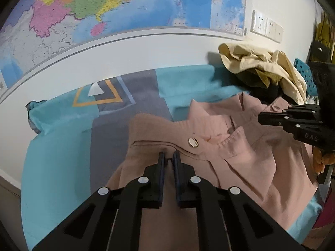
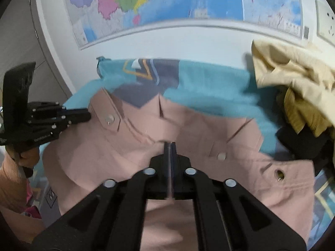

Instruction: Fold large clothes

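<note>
A large pink garment (image 1: 209, 156) with metal snap buttons (image 1: 192, 142) lies rumpled on a teal and grey sheet (image 1: 58, 156). In the left wrist view my left gripper (image 1: 169, 156) is shut on a seam edge of the pink cloth, and a sliver of fabric shows between its tips. My right gripper (image 1: 260, 118) reaches in from the right over the collar area. In the right wrist view the pink garment (image 2: 125, 146) fills the middle, and my right gripper (image 2: 170, 145) is shut on a fold of it. My left gripper (image 2: 89, 115) touches the garment's left flap there.
A heap of cream and mustard clothes (image 1: 261, 67) sits at the back right, over dark fabric (image 2: 297, 142). The wall behind carries a large map (image 1: 104, 10) and sockets (image 1: 266, 25). A blue perforated basket (image 1: 303, 73) stands far right. A hand in an orange sleeve (image 2: 12, 177) holds the left gripper.
</note>
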